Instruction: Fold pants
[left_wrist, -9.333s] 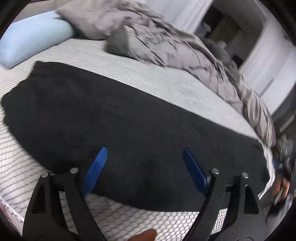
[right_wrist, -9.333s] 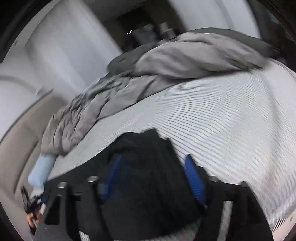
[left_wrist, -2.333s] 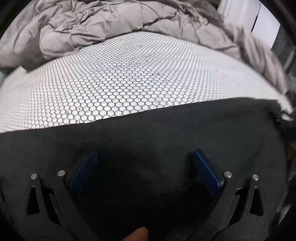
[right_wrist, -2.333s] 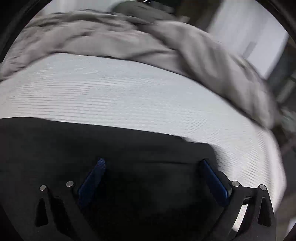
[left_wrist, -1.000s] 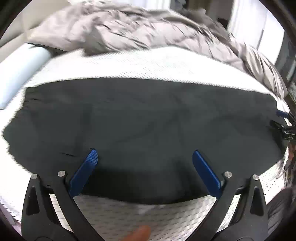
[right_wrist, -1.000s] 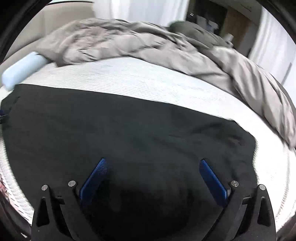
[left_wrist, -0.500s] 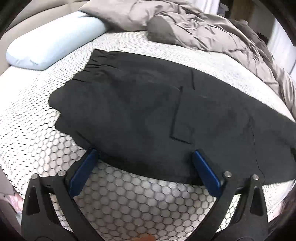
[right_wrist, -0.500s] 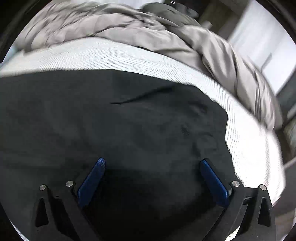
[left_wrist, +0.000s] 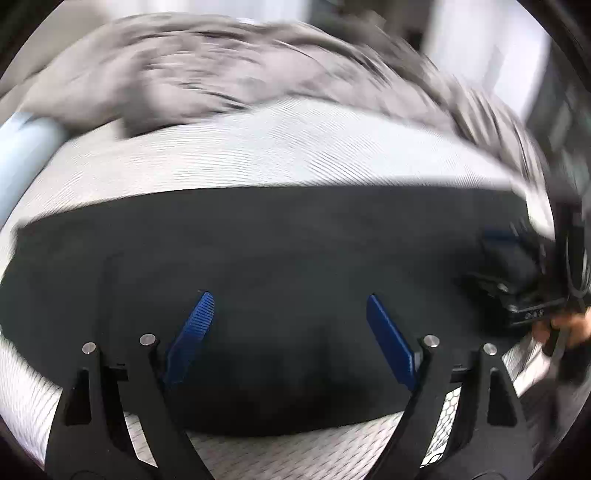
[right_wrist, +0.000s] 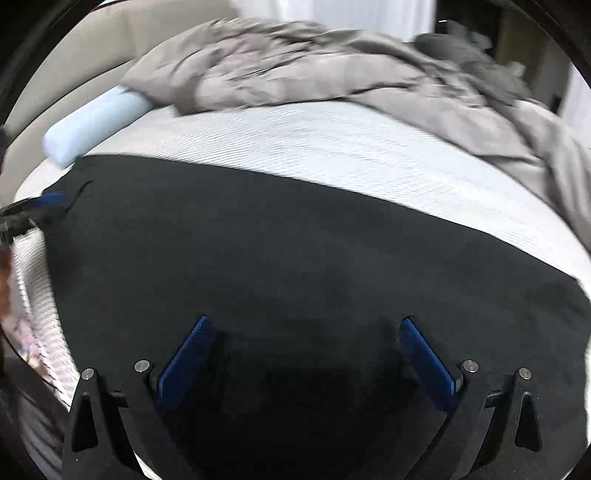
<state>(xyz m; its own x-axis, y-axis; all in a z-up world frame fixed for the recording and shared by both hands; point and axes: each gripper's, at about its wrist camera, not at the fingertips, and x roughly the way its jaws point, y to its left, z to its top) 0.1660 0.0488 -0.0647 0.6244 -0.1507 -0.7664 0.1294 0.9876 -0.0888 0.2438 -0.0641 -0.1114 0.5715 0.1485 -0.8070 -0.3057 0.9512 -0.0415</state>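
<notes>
Lying flat in one long black strip across the bed (right_wrist: 332, 147), the pants (right_wrist: 295, 251) await further folds, left hand-held gripper (left_wrist: 286, 332) and right hand-held gripper (right_wrist: 303, 354) both spread apart, empty.

No text can be read with certainty. A small pale marking stands on the black body of the right gripper (left_wrist: 524, 291), at the right edge of the left wrist view; motion blur leaves it illegible.
</notes>
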